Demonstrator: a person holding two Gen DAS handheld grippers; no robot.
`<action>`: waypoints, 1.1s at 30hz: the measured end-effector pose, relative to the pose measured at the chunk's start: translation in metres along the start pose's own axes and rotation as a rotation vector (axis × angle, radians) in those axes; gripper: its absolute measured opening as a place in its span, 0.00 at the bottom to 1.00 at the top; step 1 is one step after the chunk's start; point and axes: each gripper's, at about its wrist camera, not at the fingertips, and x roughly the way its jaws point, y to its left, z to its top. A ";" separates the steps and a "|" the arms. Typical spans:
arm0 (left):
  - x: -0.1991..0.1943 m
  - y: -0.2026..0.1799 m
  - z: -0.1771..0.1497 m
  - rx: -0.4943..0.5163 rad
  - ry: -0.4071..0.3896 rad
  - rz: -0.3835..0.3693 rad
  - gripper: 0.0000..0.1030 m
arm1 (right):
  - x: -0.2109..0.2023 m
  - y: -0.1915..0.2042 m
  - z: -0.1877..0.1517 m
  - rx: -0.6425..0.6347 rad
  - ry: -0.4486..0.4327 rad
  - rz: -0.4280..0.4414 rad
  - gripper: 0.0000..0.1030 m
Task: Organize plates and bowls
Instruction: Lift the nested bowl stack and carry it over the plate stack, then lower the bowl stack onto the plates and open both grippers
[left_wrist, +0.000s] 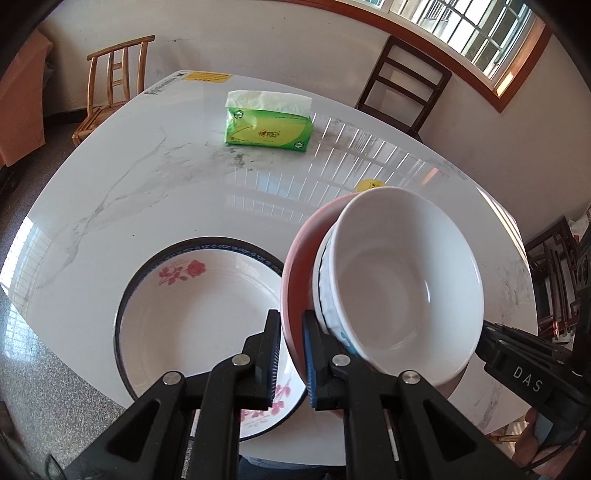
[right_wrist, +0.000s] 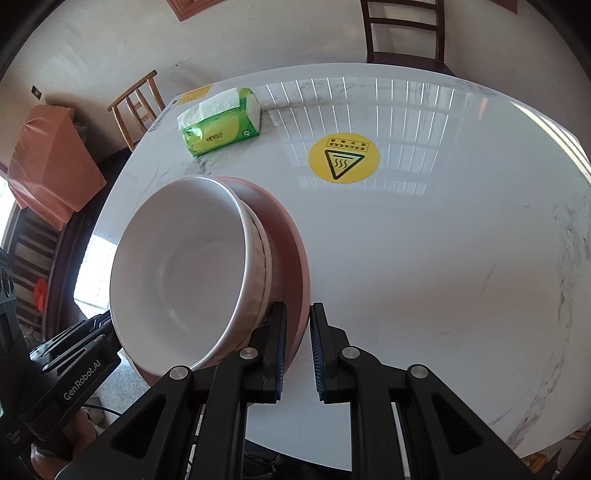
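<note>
A pink plate (left_wrist: 298, 266) (right_wrist: 293, 240) hangs tilted above the white marble table (left_wrist: 147, 192) (right_wrist: 424, 258), carrying a white bowl (left_wrist: 402, 280) (right_wrist: 184, 266) nested in a ribbed white bowl. My left gripper (left_wrist: 291, 332) is shut on the plate's rim on one side. On the opposite side my right gripper (right_wrist: 298, 321) is shut on the same rim. Each gripper's body shows at the edge of the other's view. A larger white plate (left_wrist: 207, 317) with a dark blue rim and pink flowers lies flat on the table, below and left of the held stack.
A green tissue pack (left_wrist: 269, 129) (right_wrist: 221, 125) lies toward the far side of the table. A round yellow hot-surface sticker (right_wrist: 343, 157) marks the tabletop. A light wooden chair (left_wrist: 110, 77) and a dark chair (left_wrist: 406, 85) stand beyond the table's far edge.
</note>
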 end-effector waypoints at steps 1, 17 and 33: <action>-0.002 0.006 0.000 -0.008 -0.002 0.004 0.10 | 0.002 0.005 0.001 -0.008 0.004 0.003 0.14; -0.017 0.079 -0.013 -0.098 0.000 0.092 0.10 | 0.036 0.082 0.000 -0.129 0.075 0.043 0.14; -0.006 0.100 -0.017 -0.099 0.017 0.107 0.09 | 0.056 0.105 -0.006 -0.175 0.102 0.019 0.14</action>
